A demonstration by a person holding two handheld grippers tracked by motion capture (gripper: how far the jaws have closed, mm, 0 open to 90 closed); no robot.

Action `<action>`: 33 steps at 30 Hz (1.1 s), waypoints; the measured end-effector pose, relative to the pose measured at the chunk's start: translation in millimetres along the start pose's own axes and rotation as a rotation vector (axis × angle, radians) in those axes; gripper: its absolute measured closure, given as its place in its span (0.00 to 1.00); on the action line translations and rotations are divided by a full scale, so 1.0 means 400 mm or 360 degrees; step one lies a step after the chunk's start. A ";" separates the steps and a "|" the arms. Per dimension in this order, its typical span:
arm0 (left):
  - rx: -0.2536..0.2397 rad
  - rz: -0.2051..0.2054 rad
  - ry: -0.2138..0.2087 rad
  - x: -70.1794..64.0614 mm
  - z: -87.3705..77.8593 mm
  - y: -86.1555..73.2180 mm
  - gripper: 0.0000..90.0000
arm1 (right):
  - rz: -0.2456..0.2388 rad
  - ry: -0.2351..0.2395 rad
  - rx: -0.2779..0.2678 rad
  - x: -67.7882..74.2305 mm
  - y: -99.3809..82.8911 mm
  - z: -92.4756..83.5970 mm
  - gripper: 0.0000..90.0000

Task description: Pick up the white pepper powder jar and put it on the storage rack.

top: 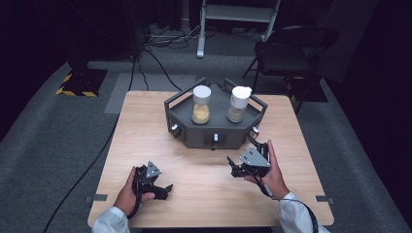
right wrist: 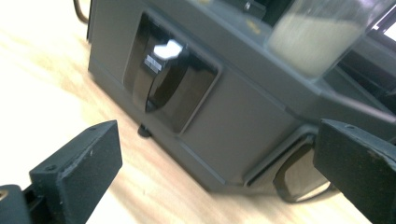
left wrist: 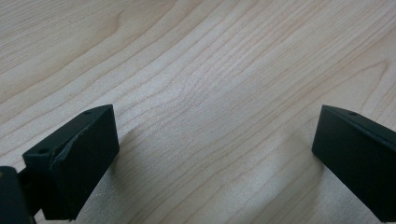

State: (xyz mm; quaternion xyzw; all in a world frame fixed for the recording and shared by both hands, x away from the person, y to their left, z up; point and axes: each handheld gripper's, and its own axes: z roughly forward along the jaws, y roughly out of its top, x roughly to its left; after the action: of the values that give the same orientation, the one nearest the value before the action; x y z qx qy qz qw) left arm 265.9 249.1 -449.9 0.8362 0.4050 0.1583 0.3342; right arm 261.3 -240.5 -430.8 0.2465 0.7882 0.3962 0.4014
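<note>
Both pairs of jaws stood wide apart with nothing between them. We held the left gripper [top: 154, 183] low over the bare table [left wrist: 196, 60], and wood grain filled the gap ahead of its jaws. We held the right gripper [top: 248, 164] just short of the grey stand [top: 194, 136], its jaws aimed at the stand's front face.

Between the right jaws and a little beyond them sat a recessed pocket with a dark, glossy knob [right wrist: 163, 74] in it; a second recess [right wrist: 299, 175] lay low beside the far jaw. Above and past the jaws, on the stand's deck, stood the right jar [right wrist: 317, 37], its pale grains showing through a clear wall. From the high view a left jar [top: 201, 105] stood beside it, both white-capped, the two near each other but apart.

We judged the jars to be the likely things to lift. They looked rigid and smooth, probably glass or hard plastic, so slippery under hard pads and, if glass, breakable on a drop. Part-filled with grain, each should be moderately light but top-heavy at the cap. We thought the best hold was across the straight body below the cap, jaws level, squeezed firmly without crushing. The knob looked small and slick; it would want a square pinch at its middle. The stand's raised rails could foul a low approach.
</note>
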 end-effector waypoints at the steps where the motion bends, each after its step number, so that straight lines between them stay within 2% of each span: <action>1: 0.0000 0.0000 -0.0001 0.000 0.000 0.000 0.00 | 0.0001 0.0002 0.0009 0.001 -0.004 0.000 0.01; 12: -0.0002 -0.0001 -0.0006 0.000 0.000 0.000 0.00 | -0.0035 -0.0004 0.0115 0.002 -0.044 -0.004 0.01; 22: -0.0001 0.0001 -0.0007 0.000 0.000 0.000 0.00 | 0.0047 0.0016 0.0238 -0.011 -0.070 -0.012 0.01; 33: -0.0001 0.0001 -0.0007 0.001 0.000 0.000 0.00 | 0.0070 0.0012 0.0349 -0.016 -0.093 -0.013 0.01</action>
State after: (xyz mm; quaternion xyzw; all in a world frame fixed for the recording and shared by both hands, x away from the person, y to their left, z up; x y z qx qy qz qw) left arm 266.0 249.3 -450.1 0.8365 0.4040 0.1566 0.3355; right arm 258.0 -268.3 -456.9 0.3047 0.8226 0.3173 0.3602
